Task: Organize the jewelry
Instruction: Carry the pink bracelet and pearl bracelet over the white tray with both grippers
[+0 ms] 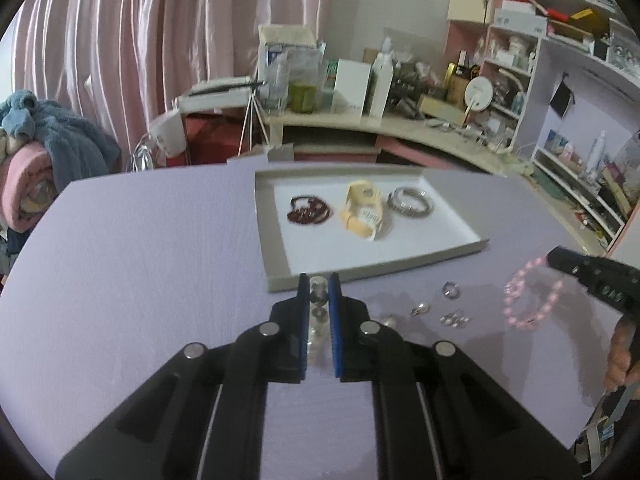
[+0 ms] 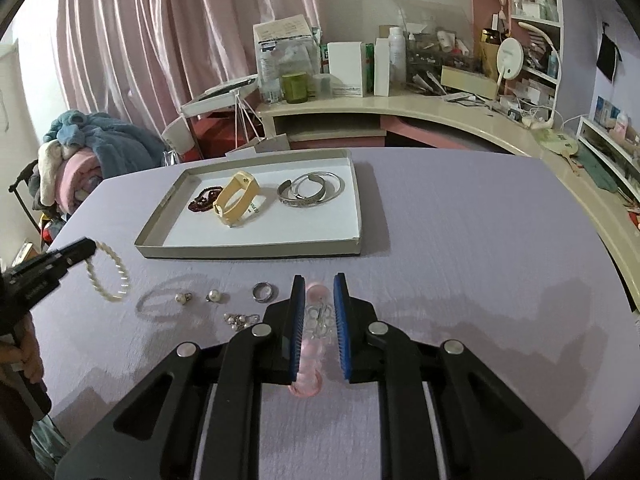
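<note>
Holding: left gripper (image 1: 318, 294) clenching pearl bracelet (image 2: 108, 276); right gripper (image 2: 320, 294) clenching pink bead bracelet (image 1: 532, 300).
Heading: tray (image 2: 248, 250) lying ahead of both, left nearer.

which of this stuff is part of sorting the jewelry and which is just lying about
Job:
- tray with dark beads, yellow band, silver bangles
- pearl bracelet in left gripper
- pink bracelet in right gripper
- ring, earrings on table

Lying about:
- desk clutter
- shelves
- blankets
- curtain
</note>
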Tool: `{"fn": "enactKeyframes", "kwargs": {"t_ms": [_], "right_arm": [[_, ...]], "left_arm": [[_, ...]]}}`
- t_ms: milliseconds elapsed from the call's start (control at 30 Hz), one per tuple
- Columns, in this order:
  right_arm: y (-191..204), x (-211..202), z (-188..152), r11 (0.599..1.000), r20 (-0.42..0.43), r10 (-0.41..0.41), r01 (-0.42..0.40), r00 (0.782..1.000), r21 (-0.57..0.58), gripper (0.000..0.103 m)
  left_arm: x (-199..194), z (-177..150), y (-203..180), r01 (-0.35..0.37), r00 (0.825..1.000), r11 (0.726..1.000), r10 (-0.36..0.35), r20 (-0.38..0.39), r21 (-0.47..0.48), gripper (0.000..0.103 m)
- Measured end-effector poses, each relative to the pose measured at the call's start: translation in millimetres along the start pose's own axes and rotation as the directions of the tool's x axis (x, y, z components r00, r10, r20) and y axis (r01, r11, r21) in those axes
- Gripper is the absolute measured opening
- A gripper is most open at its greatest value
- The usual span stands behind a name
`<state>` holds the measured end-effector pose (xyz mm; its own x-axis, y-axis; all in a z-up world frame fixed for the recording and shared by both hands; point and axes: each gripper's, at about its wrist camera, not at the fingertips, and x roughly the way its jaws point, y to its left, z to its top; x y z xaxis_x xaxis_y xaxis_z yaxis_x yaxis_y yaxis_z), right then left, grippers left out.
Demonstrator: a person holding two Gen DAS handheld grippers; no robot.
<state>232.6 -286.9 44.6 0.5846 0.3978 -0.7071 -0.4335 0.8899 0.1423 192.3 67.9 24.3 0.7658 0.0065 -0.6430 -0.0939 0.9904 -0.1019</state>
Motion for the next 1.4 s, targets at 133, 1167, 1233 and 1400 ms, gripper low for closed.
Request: {"fn": "enactKeyframes", "kwargs": {"t_ms": [133, 1167, 1233, 1400], "right_arm": [[1.0, -4.7, 0.3, 1.0, 0.007, 0.007, -0.006, 1.0, -0.003, 0.015], [20.3, -1.2, 67.9, 0.999, 0.108, -0.001, 0.005, 0.994, -0.034, 0.015], [22.3, 7.5, 79.1, 0.999, 0.113, -0.001, 0.005, 0.994, -0.034, 0.015], [29.8, 44.5, 99.6, 0.999, 0.088, 0.019, -0.016, 0.996, -0.033, 0.015]], "left_arm": [[-14.1, 7.8, -4.4, 0.014, 1.0, 1.0, -0.014, 0.028, -0.008, 0.009], [-11.0, 62.5, -16.3, 0.028, 0.994, 1.0, -0.026, 0.105, -0.011, 0.009], [-5.4, 70.2, -15.9, 0.029, 0.994, 1.0, -0.027, 0.109, -0.012, 0.009], [16.8, 88.6, -14.5, 0.03, 0.994, 0.999, -0.029, 0.109, -0.013, 0.009]]}}
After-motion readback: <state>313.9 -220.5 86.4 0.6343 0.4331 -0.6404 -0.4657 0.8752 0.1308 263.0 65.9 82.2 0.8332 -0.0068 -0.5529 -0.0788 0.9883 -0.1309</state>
